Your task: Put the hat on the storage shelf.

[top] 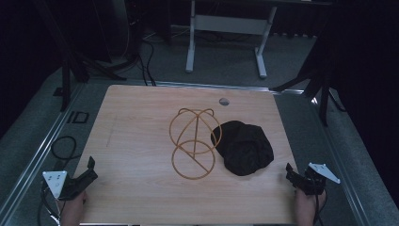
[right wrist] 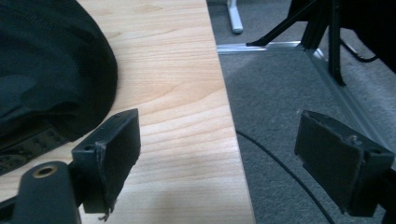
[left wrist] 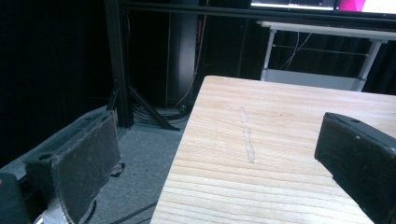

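Nothing looks started yet. Both the left gripper [top: 89,170] and right gripper [top: 292,175] wait spread wide and empty at the wooden table's [top: 136,113] near corners. The black floppy cloth, maybe a hat [top: 244,146], lies toward the right edge, touching the orange wire ball-shaped frame [top: 194,142].

Bare tabletop [top: 136,141] ahead of the left claw [top: 87,170]; wire frame [top: 194,143] and black cloth [top: 244,147] probably crowding mid-table.
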Demonstrator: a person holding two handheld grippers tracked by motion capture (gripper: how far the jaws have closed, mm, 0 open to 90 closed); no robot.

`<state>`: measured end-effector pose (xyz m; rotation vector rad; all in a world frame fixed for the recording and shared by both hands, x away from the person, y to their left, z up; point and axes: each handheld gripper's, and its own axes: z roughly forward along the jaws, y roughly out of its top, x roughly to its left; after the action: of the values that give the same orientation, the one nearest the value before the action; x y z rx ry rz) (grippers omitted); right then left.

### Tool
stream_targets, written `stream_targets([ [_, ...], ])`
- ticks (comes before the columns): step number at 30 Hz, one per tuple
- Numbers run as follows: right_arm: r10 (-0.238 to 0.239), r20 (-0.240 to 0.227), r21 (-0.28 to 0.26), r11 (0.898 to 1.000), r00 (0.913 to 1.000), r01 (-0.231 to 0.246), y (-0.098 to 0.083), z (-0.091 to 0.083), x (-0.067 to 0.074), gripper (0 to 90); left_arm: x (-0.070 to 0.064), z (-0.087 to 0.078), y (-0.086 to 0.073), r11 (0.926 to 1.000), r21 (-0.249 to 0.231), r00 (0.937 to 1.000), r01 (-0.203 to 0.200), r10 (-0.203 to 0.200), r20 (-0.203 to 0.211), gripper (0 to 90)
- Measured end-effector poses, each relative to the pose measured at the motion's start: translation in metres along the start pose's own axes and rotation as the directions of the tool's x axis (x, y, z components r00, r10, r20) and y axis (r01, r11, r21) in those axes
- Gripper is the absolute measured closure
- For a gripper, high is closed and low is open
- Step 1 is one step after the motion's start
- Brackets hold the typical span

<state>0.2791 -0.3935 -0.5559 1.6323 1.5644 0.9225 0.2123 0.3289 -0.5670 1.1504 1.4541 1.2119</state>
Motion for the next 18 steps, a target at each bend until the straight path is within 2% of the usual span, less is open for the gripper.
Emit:
stream_targets([
  [14,-0.002,-0.024,0.004,1.000,0.9997,0.002,0.0001,0.0002,-0.0002,14.2,0.0002,-0.0001,0.0000,1.0000,0.000,1.0000,0.003,-0.003,0.000,0.5],
  [18,-0.039,-0.038,-0.001,0.999,0.9985,0.039,0.0014,0.0017,0.0020,13.6,0.0003,-0.0001,0.0000,1.0000,0.000,1.0000,0.005,-0.005,-0.001,0.5],
])
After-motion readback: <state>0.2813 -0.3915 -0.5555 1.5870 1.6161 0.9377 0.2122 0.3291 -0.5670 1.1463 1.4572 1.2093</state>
